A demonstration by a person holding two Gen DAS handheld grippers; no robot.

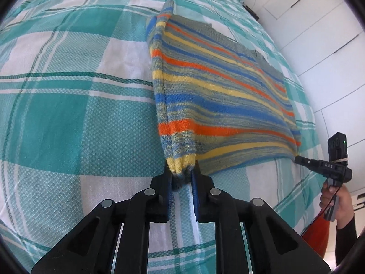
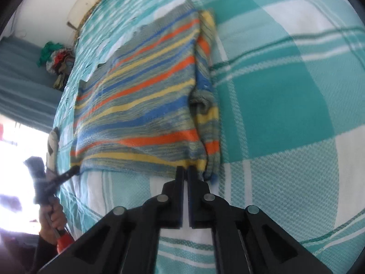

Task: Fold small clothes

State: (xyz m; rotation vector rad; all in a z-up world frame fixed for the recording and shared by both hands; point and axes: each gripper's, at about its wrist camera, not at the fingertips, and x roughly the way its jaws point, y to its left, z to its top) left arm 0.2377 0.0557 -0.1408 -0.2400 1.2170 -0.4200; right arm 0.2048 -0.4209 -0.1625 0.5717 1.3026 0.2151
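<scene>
Sweater (image 1: 219, 96), striped knit, flat on plaid bedspread (image 1: 68, 114); left gripper (image 1: 182, 178) clamps one near corner; right gripper (image 2: 185, 171) pinches the other.

A teal-and-white checked bedspread (image 1: 68, 105) covers the bed, beside white cabinet doors (image 1: 319, 36).

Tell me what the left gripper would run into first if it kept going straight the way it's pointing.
The left gripper is already shut on the near corner of the striped sweater; pushing on would likely bunch that knit against the checked bedcover beneath.
</scene>
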